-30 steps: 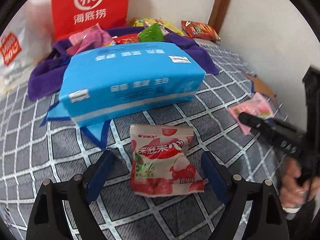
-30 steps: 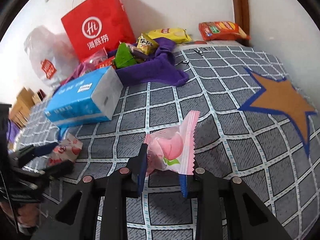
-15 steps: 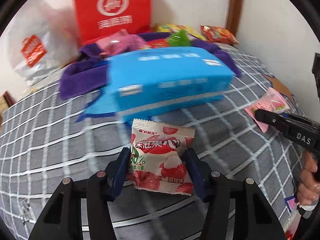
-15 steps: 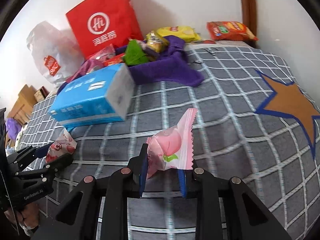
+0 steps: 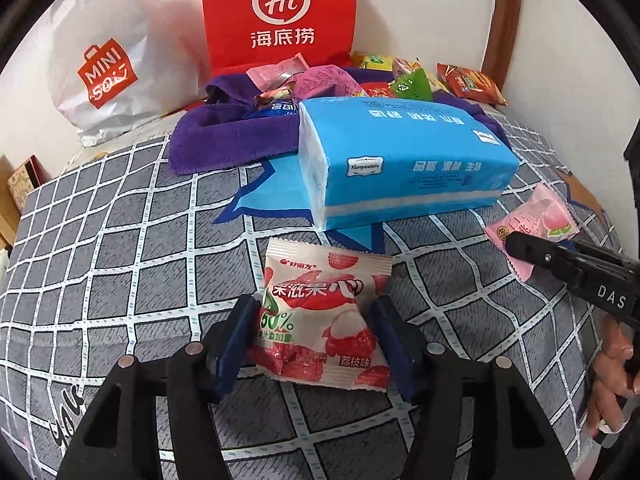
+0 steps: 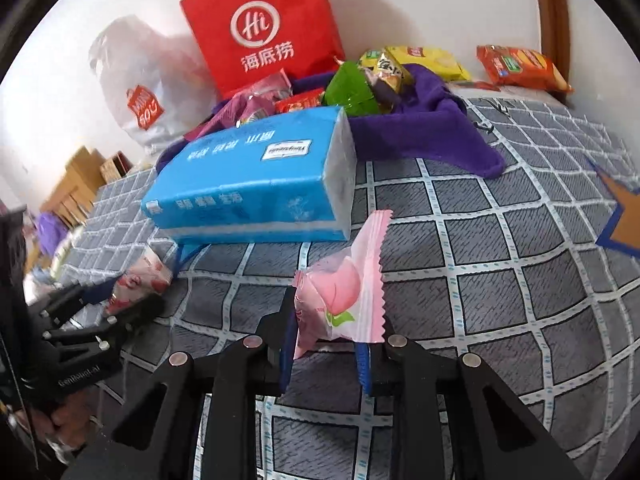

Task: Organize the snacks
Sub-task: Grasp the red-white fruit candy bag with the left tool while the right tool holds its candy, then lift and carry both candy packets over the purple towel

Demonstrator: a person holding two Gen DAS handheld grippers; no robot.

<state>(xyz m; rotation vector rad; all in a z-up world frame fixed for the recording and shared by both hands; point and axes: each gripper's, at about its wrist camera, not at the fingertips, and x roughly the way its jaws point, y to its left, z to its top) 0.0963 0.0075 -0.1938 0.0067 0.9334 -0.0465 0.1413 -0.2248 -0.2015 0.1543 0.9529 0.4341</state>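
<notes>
A red-and-white lychee snack packet [image 5: 320, 312] sits between the pads of my left gripper [image 5: 314, 308], which press on its two sides; the jaws are opening slightly. In the right wrist view the same packet [image 6: 138, 280] hangs in the left gripper [image 6: 132, 300] just above the bedcover. My right gripper [image 6: 326, 320] is shut on a pink peach candy packet [image 6: 344, 280], held upright. From the left wrist, that pink packet [image 5: 536, 220] shows at the right gripper's tip [image 5: 520, 246]. A purple cloth [image 5: 224, 140] heaped with several snacks lies behind.
A blue tissue pack [image 5: 400, 160] lies between the grippers and the purple cloth [image 6: 420, 132]. A red paper bag [image 5: 280, 12] and a white plastic bag [image 5: 108, 68] lean on the wall. Orange [image 6: 520, 64] and yellow [image 6: 432, 60] chip bags lie at the back right.
The left jaws, wide apart around the lychee packet lying on the bedcover a second ago, have closed on it. Both grippers have moved across the bed with their packets.
</notes>
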